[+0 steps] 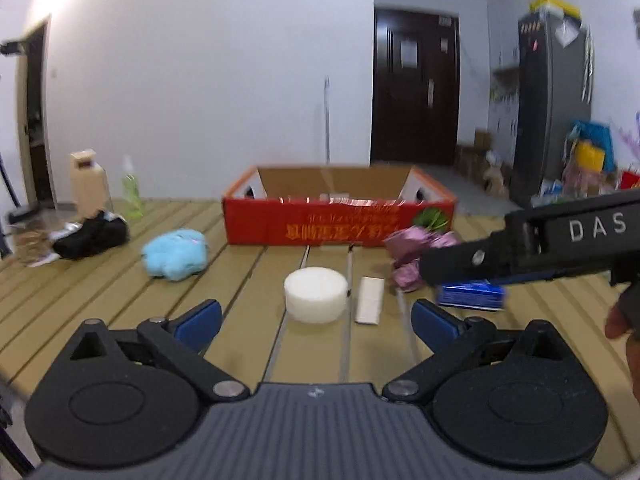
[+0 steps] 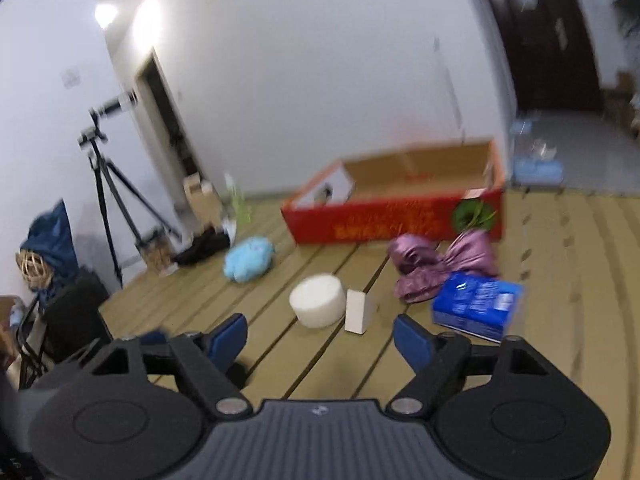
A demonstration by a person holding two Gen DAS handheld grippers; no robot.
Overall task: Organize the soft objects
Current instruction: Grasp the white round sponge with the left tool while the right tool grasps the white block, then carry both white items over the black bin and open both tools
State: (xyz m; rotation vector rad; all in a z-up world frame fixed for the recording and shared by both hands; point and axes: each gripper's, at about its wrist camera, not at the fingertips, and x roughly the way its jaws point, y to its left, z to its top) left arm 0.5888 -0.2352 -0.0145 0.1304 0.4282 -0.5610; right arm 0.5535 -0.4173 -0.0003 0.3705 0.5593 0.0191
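A white foam disc (image 1: 315, 294) (image 2: 318, 300) lies on the slatted wooden table, just ahead of my open left gripper (image 1: 316, 316). A small white block (image 1: 370, 299) (image 2: 357, 311) sits right of the disc. A light blue plush (image 1: 176, 254) (image 2: 249, 259) lies to the left. Purple shiny cloth (image 1: 408, 256) (image 2: 432, 266) and a blue tissue pack (image 1: 470, 296) (image 2: 476, 306) lie to the right. My right gripper (image 2: 320, 334) is open, hovering short of the disc. Its black body (image 1: 540, 248) reaches in over the tissue pack in the left wrist view.
An open red cardboard box (image 1: 340, 222) (image 2: 396, 222) stands at the table's far side. A black cloth (image 1: 94, 234), a tan carton (image 1: 88, 178) and a green spray bottle (image 1: 131, 188) sit far left. A tripod (image 2: 106, 184) stands beyond the table's left edge.
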